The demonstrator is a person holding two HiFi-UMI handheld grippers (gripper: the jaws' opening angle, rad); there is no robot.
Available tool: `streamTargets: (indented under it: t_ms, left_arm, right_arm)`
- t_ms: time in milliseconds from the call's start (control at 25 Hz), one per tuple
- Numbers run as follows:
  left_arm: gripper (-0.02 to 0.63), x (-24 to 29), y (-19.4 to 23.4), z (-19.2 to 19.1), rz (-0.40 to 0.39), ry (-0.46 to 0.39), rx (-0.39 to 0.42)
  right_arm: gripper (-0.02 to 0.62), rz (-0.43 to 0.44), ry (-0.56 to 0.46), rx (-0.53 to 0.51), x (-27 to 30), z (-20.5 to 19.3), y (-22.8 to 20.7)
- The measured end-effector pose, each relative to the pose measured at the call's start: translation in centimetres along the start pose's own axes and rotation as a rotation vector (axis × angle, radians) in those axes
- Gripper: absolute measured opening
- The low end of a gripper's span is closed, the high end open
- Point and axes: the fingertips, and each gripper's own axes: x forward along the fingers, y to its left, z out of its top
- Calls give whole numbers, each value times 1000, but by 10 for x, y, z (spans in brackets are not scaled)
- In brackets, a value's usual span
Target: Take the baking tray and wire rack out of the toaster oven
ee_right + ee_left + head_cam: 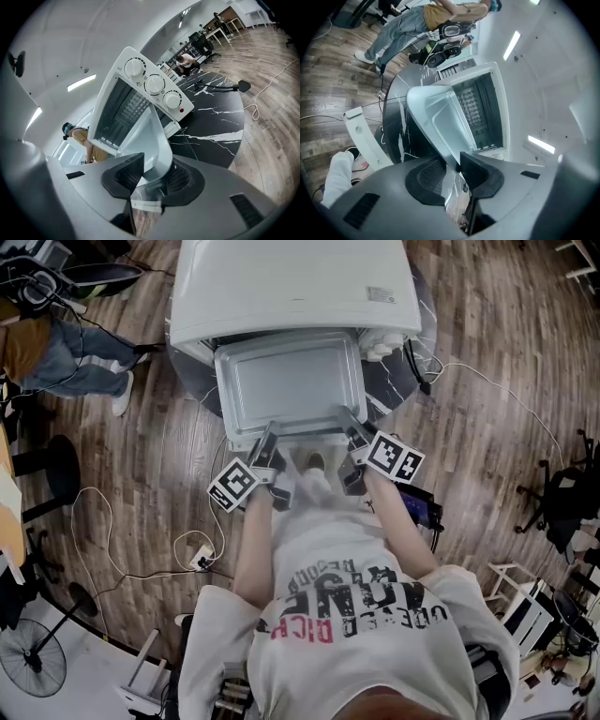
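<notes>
Baking tray (289, 381) near rim clamped between fingers of left gripper (266, 442) and right gripper (350, 426), before toaster oven (291, 282).

shirt (352, 601): large dark block lettering and a short red word are printed, seen upside down, not reliably legible | toaster oven (291, 282) top: small label (382, 294), print too small to be read | square coded markers (395, 457): no letters carried

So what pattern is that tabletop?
The tabletop is black with white veins, clearest in right gripper view.
</notes>
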Motion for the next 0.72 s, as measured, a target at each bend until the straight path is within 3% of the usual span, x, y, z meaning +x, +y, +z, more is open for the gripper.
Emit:
streamTargets:
  t_ms: [720]
  left_arm:
    - [91, -61, -32, -19, -42, -56, 36]
  right_arm:
    - [117, 97, 43, -7, -47, -17, 29]
